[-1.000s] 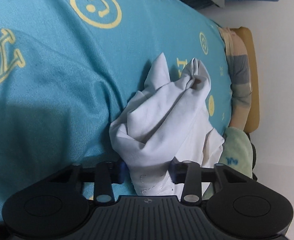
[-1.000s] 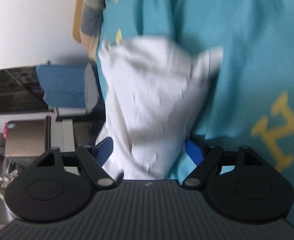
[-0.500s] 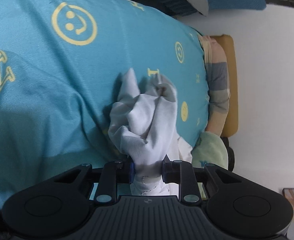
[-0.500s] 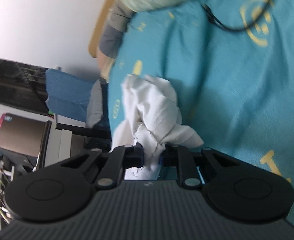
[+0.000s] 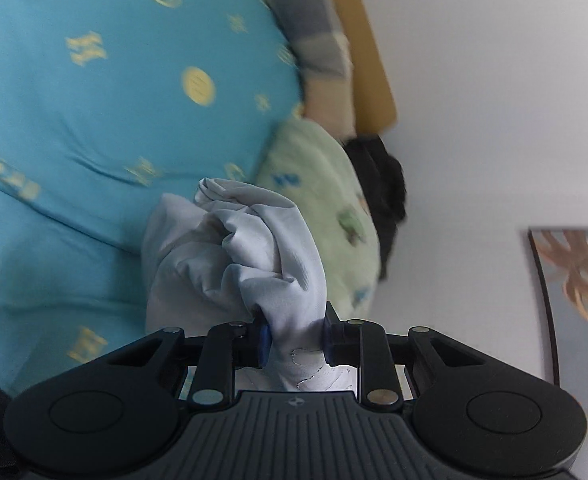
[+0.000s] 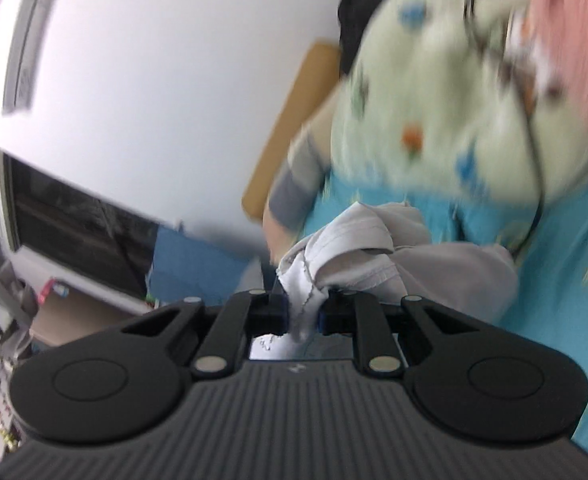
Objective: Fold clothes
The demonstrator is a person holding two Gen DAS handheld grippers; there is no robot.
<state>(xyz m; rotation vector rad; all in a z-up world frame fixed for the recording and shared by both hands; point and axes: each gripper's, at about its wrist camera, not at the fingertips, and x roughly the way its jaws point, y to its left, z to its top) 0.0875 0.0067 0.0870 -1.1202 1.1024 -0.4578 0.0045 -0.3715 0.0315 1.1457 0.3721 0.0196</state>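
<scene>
A white garment (image 5: pixel 233 256) hangs bunched in front of both cameras, lifted off the turquoise bed sheet (image 5: pixel 93 120). My left gripper (image 5: pixel 294 338) is shut on a thick fold of it, the cloth pinched between the blue pads near a stitched hem. In the right wrist view the same white garment (image 6: pixel 366 252) trails away to the right, and my right gripper (image 6: pixel 304 314) is shut on a hemmed corner of it. Both views are blurred by motion.
A pale green pillow (image 5: pixel 326 204) with small prints lies at the head of the bed beside a dark object (image 5: pixel 382 184). A wooden headboard (image 5: pixel 358 32) and white wall stand behind. A black cable (image 6: pixel 534 160) crosses the pillow. A window (image 6: pixel 73 224) and cluttered shelves are at left.
Both grippers closed on the white garment and rose with it off the sheet. The views swung toward the headboard and wall, and the garment now hangs gathered between them.
</scene>
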